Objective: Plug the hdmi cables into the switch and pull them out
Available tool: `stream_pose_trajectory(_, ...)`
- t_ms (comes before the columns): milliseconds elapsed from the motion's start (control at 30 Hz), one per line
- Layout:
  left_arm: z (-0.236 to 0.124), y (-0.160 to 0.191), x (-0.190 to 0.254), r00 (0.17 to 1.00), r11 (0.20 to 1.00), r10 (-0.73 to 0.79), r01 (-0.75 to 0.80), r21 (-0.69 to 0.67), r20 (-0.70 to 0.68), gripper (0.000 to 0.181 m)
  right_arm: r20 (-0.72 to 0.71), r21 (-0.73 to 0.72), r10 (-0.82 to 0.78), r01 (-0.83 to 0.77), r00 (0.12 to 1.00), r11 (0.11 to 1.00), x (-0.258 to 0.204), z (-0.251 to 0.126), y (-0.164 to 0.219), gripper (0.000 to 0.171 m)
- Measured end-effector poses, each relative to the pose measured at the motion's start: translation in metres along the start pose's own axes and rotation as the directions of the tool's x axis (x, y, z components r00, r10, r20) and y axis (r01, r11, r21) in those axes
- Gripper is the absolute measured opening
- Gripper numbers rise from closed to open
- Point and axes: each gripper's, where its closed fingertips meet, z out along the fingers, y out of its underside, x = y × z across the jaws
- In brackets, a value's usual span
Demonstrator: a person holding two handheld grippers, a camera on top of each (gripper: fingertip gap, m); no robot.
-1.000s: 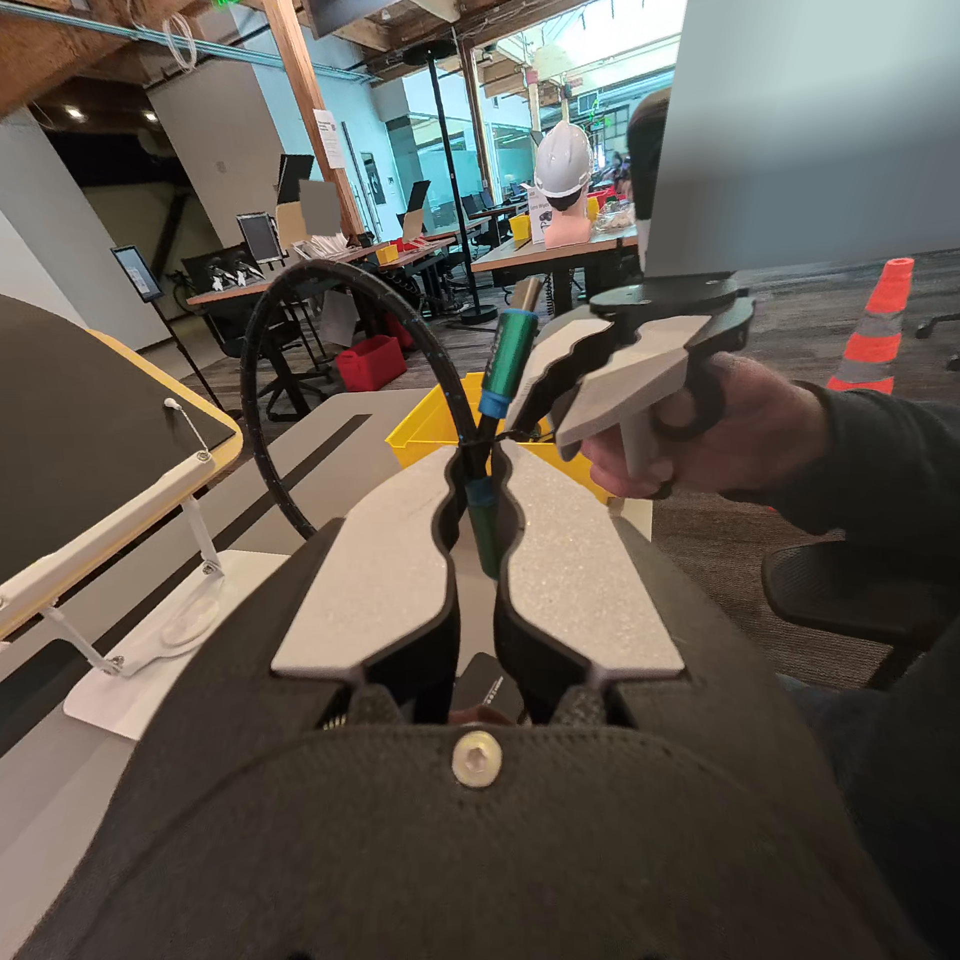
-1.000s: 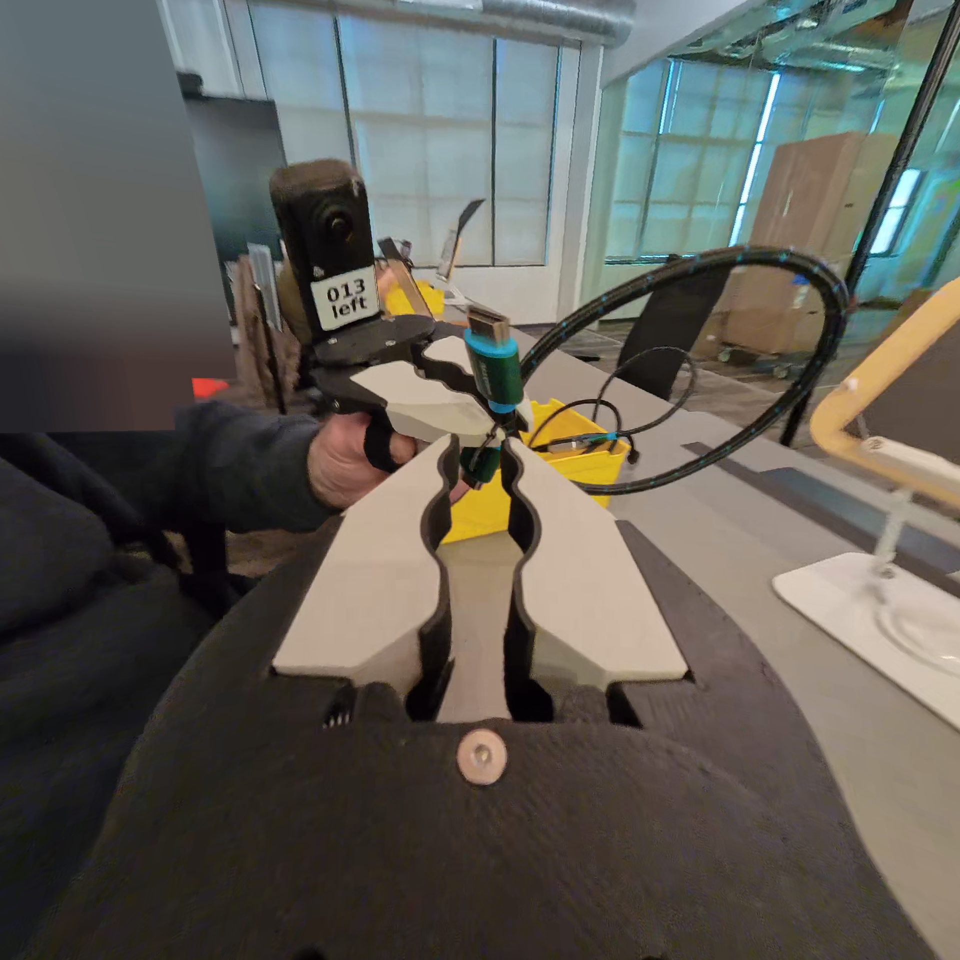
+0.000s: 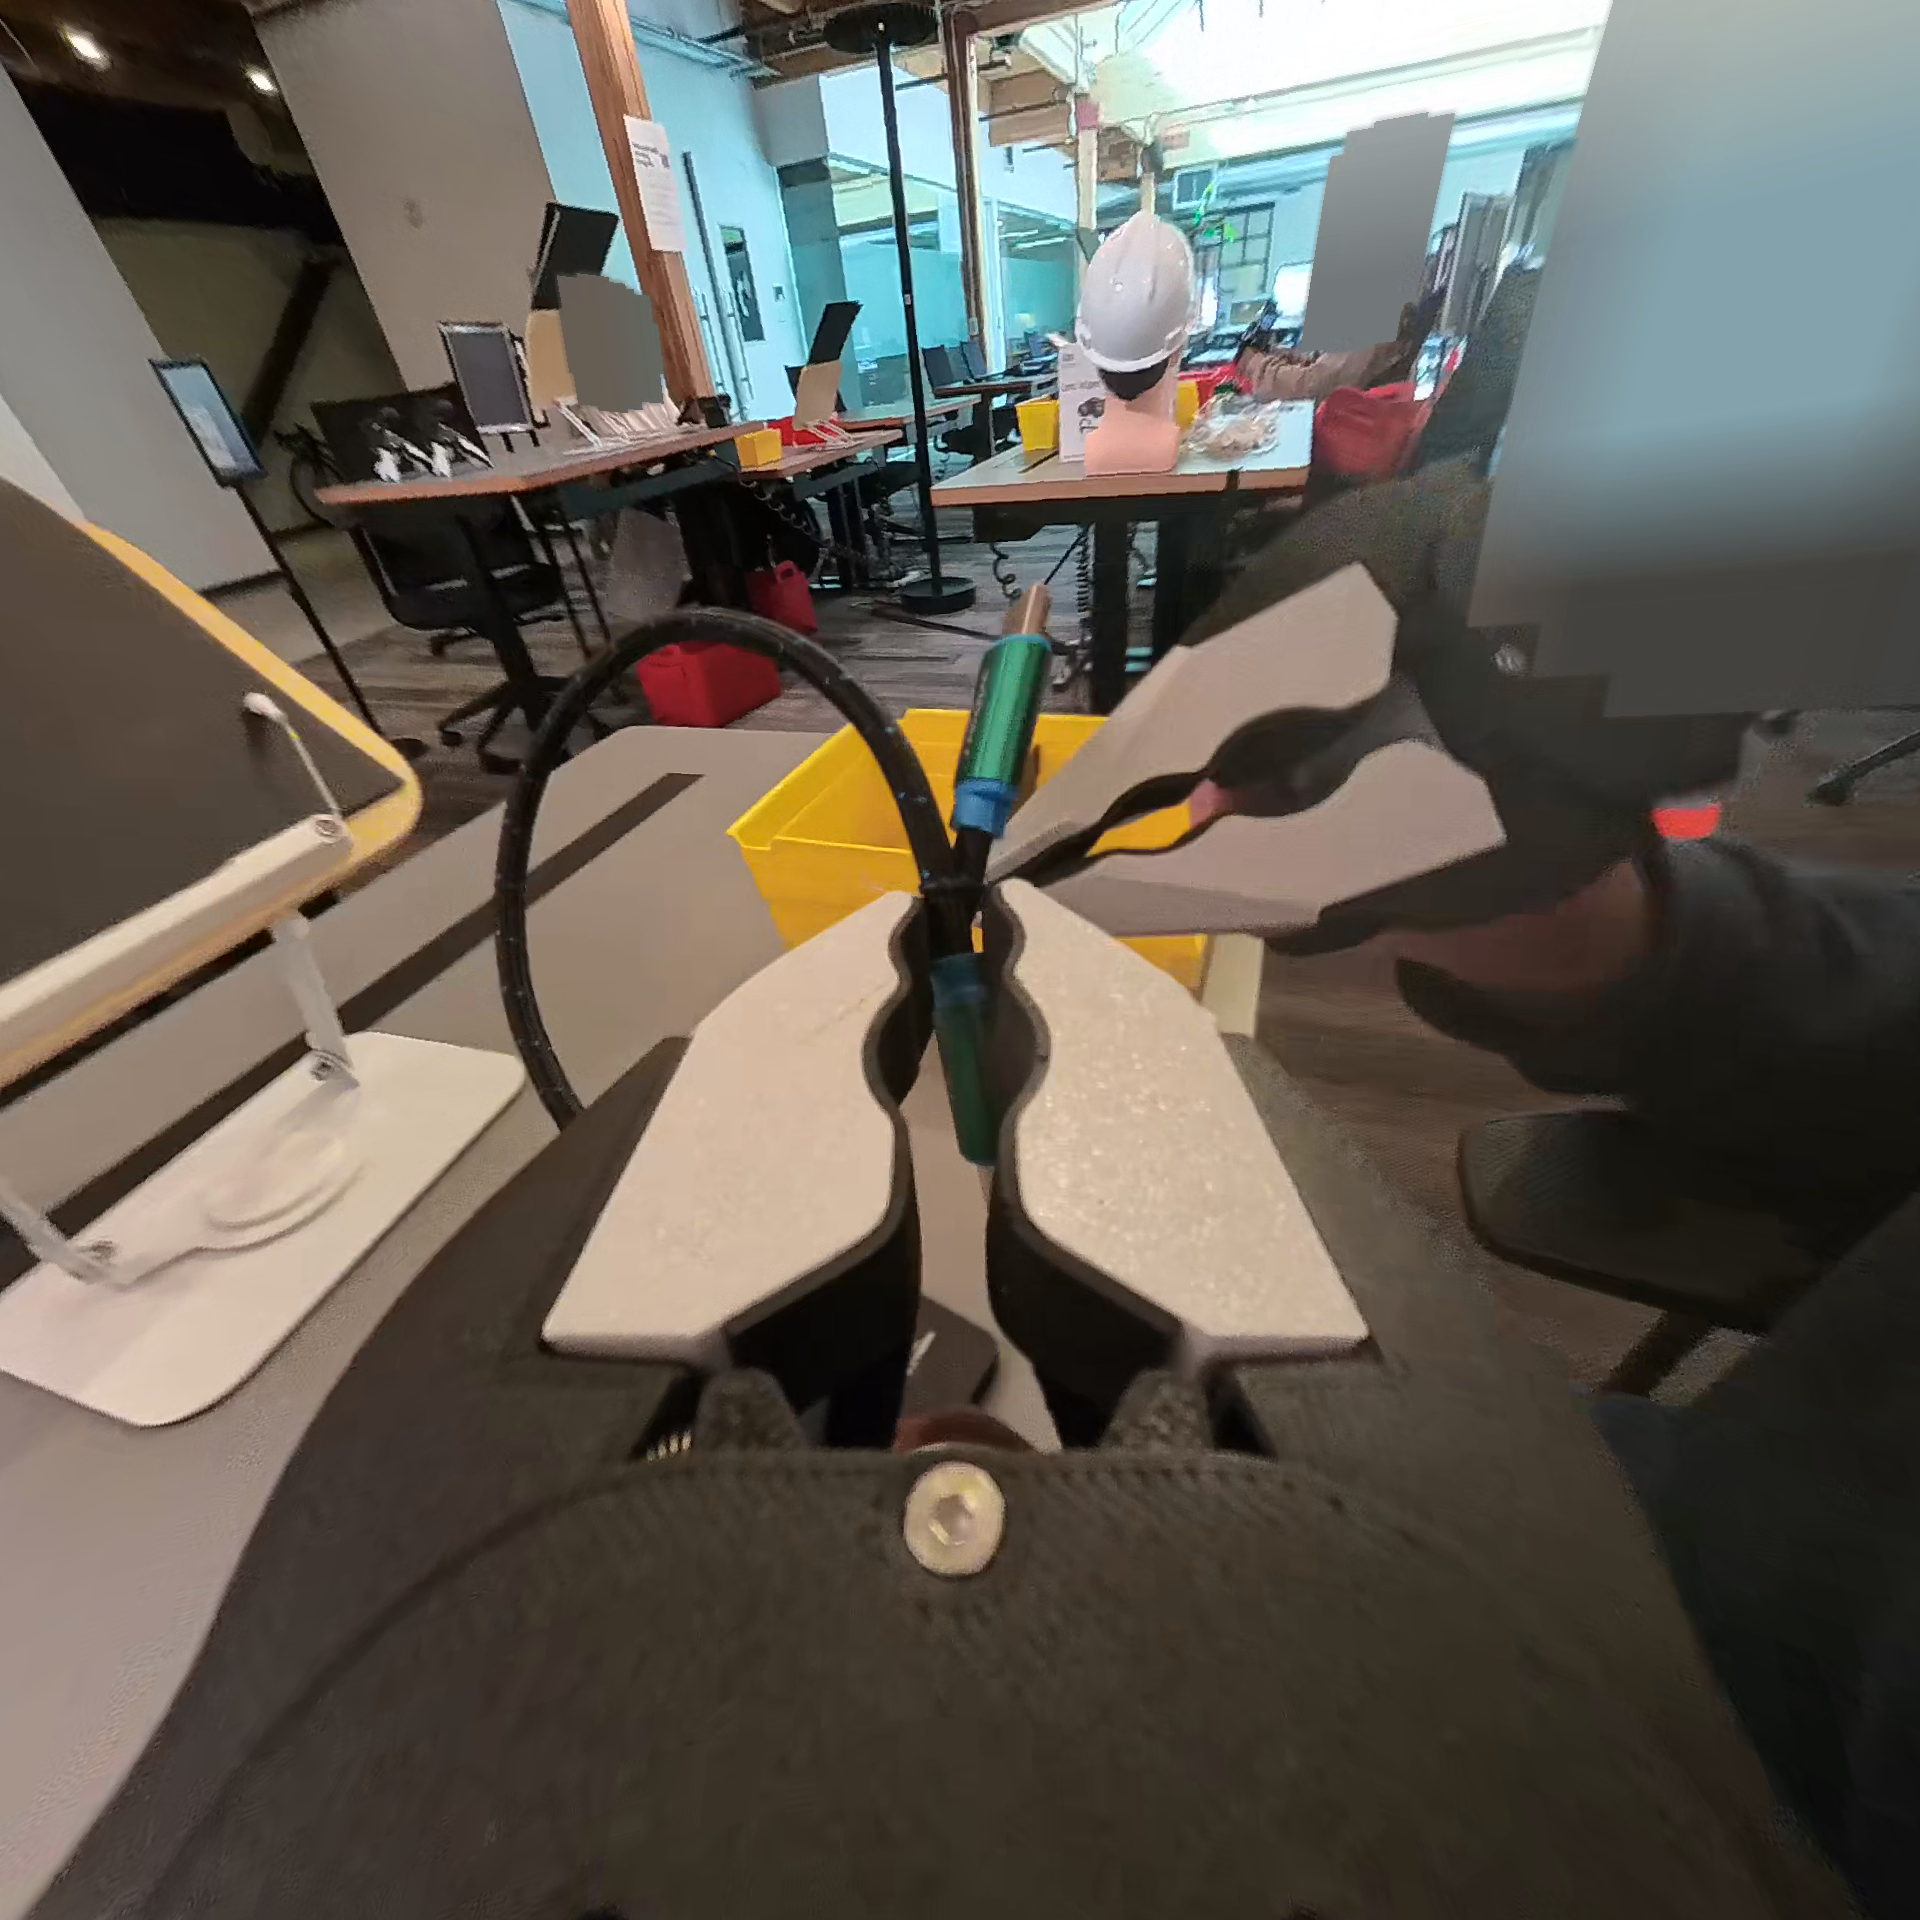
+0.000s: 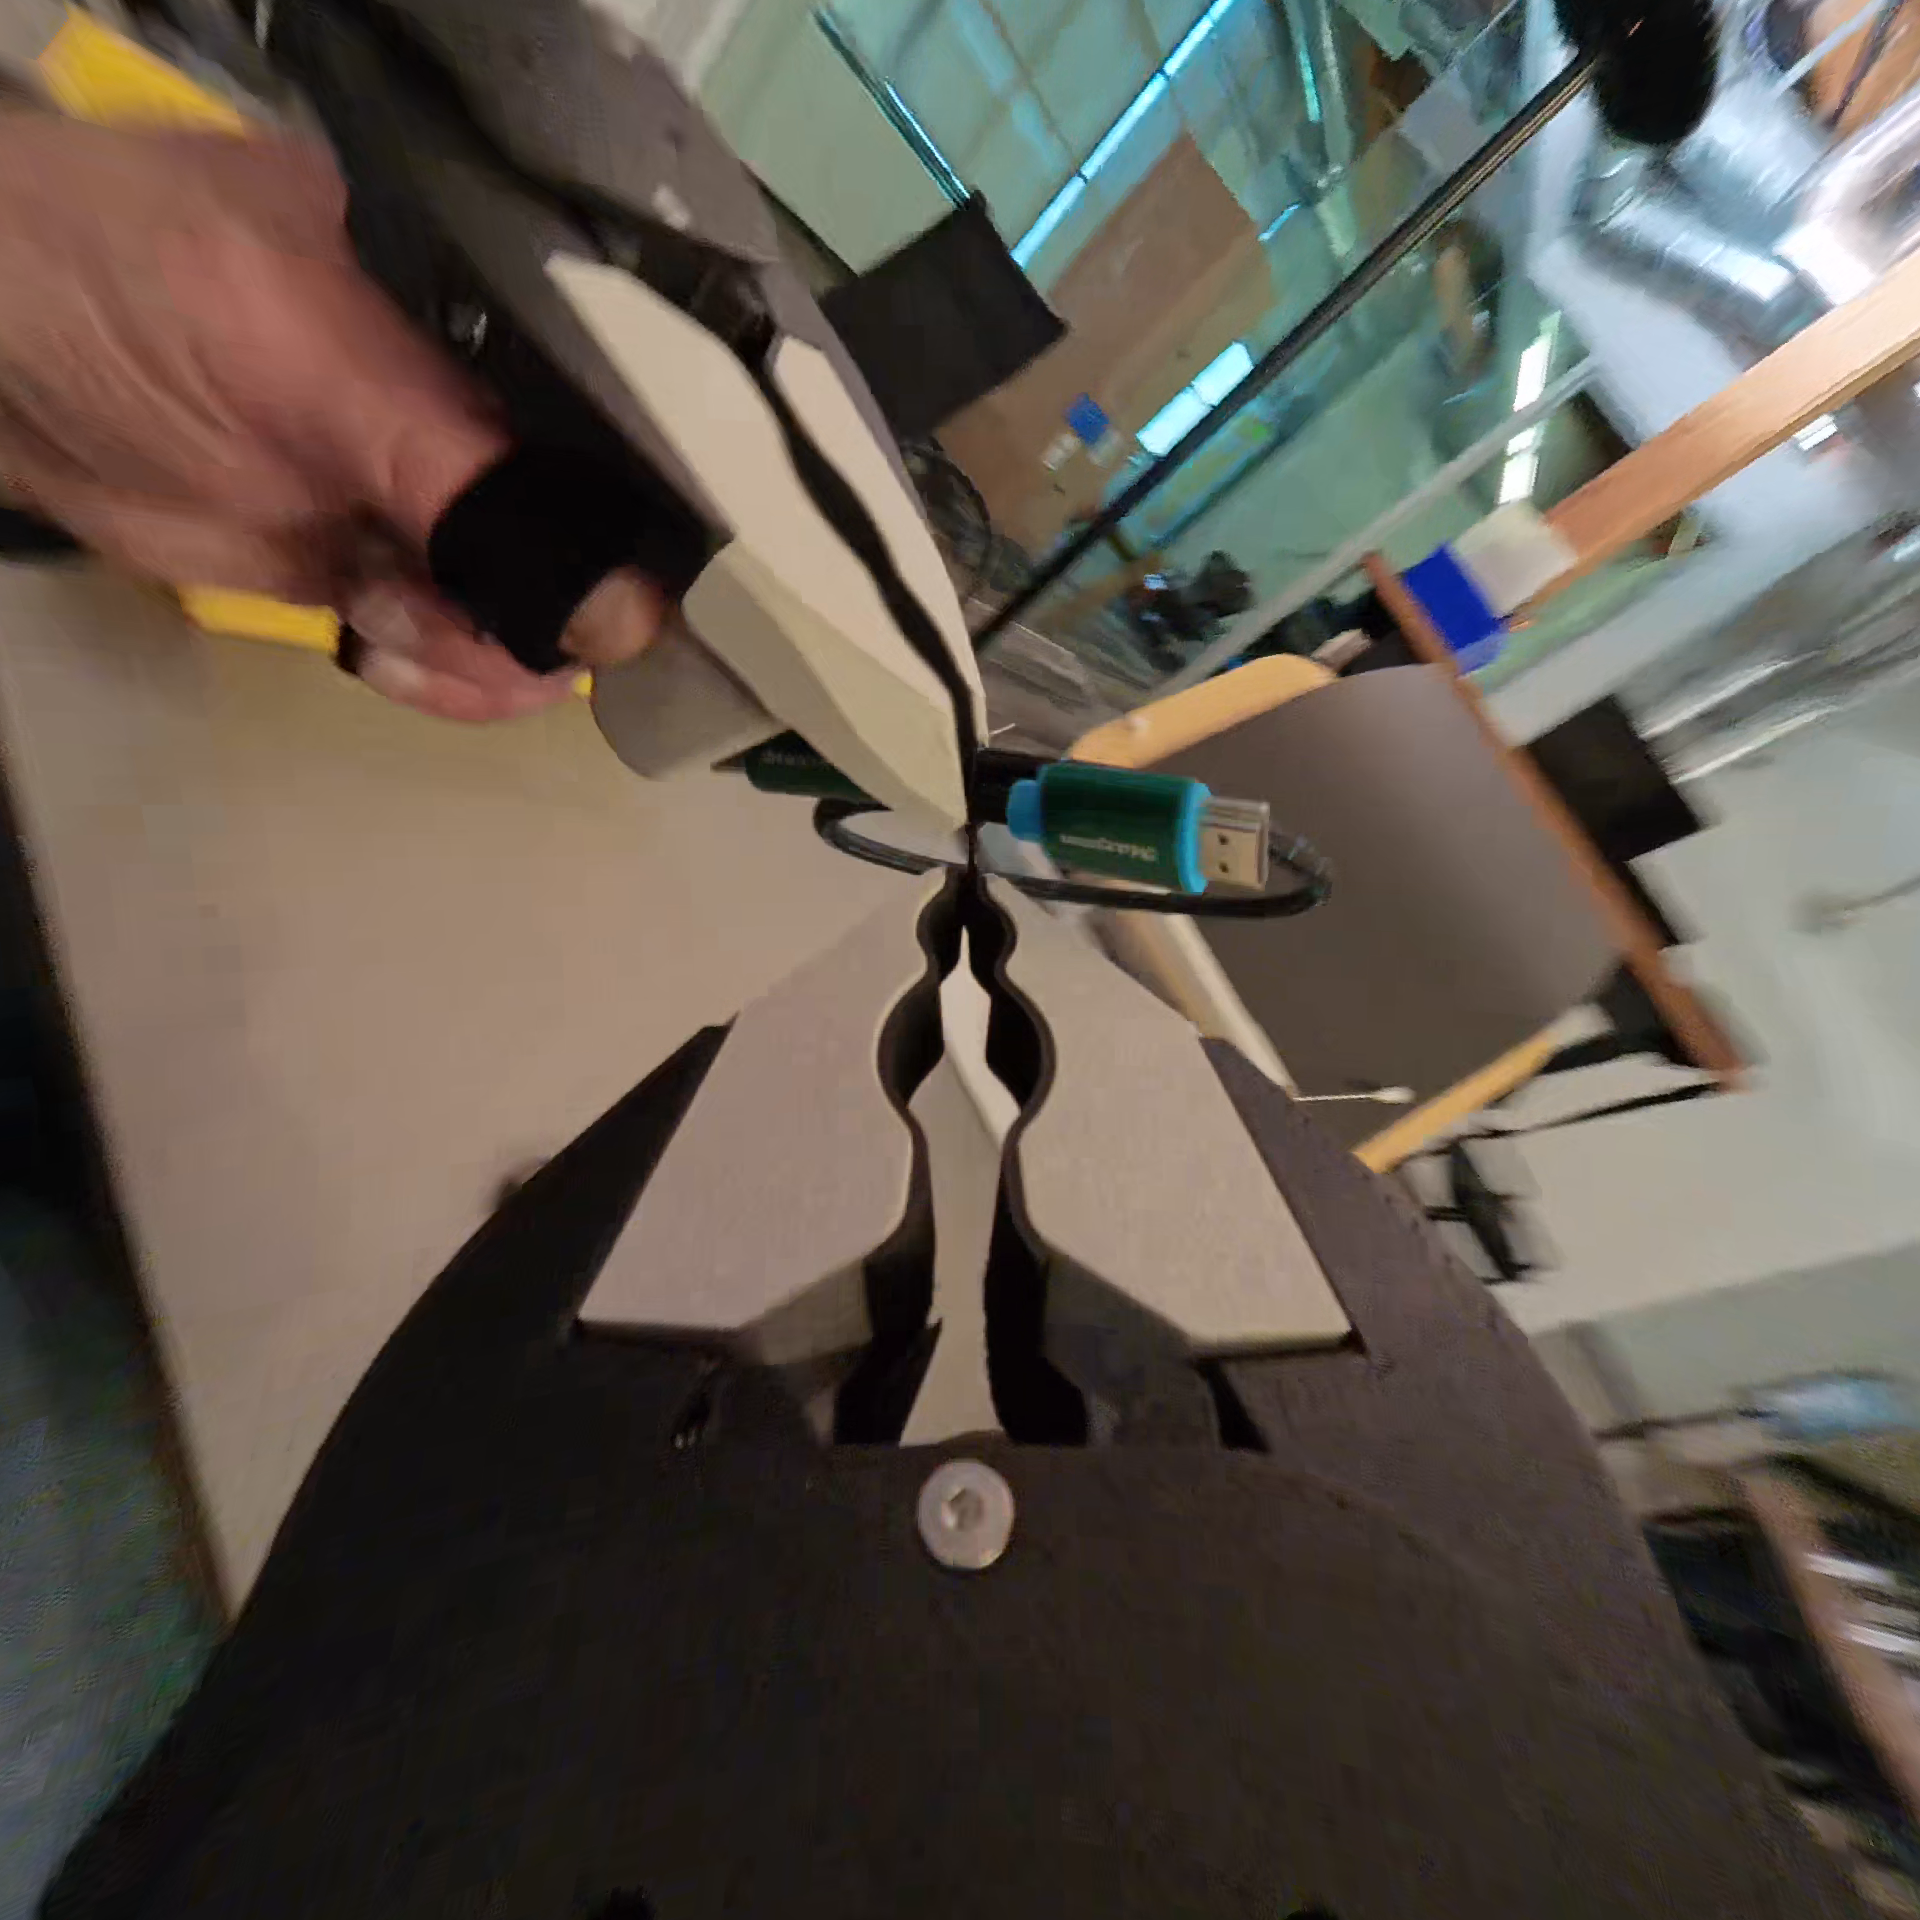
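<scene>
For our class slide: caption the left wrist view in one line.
Left gripper clamps a looped HDMI cable, one green plug raised toward the right gripper.

On the surface [image 3: 644, 935], a tilted board on a stand [image 3: 187, 727] sits to the left and a bin [image 3: 831, 862] lies ahead at the far edge. Above the surface, the left tongs [image 3: 951, 914] hold a looped cable [image 3: 540, 831] between them. One plug [image 3: 1003, 717] sticks up before the bin. The right tongs [image 3: 1013, 857] meet them tip to tip from the right.
</scene>
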Motion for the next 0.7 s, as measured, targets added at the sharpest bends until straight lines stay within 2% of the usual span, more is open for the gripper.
stream_pose_trajectory(67,0.000,0.000,0.000,0.998,0.998,-0.055,0.055,0.007,-0.023,0.009,-0.059,-0.033,-0.108,0.106,0.992,0.994,0.002,0.001,0.000,0.000)
stream_pose_trajectory(100,0.000,0.000,-0.001,0.997,0.998,-0.067,0.068,0.008,-0.027,0.009,-0.055,-0.028,-0.098,0.096,0.994,0.995,0.001,0.002,0.000,0.000)
stream_pose_trajectory(233,-0.001,-0.001,-0.002,0.996,0.996,-0.083,0.084,0.021,-0.034,0.009,0.022,0.077,0.098,-0.100,0.995,0.992,0.003,0.000,-0.003,0.001)
stream_pose_trajectory(333,-0.004,-0.005,-0.003,0.995,0.995,-0.090,0.092,0.041,-0.040,0.009,0.129,0.151,0.296,-0.314,0.946,0.937,0.007,-0.005,-0.006,0.007)
stream_pose_trajectory(433,-0.005,-0.006,-0.005,0.994,0.993,-0.101,0.104,0.056,-0.044,0.009,0.261,0.190,0.463,-0.515,0.847,0.836,0.009,-0.007,-0.008,0.010)
stream_pose_trajectory(533,-0.005,-0.008,-0.004,0.991,0.990,-0.118,0.123,0.076,-0.058,0.009,0.419,0.200,0.592,-0.707,0.688,0.679,0.009,-0.010,-0.014,0.012)
stream_pose_trajectory(600,-0.005,-0.008,-0.005,0.990,0.988,-0.125,0.130,0.086,-0.060,0.009,0.488,0.173,0.648,-0.793,0.585,0.584,0.008,-0.009,-0.015,0.011)
stream_pose_trajectory(700,-0.005,-0.008,-0.004,0.990,0.987,-0.127,0.132,0.092,-0.063,0.009,0.554,0.154,0.679,-0.862,0.481,0.484,0.006,-0.007,-0.018,0.010)
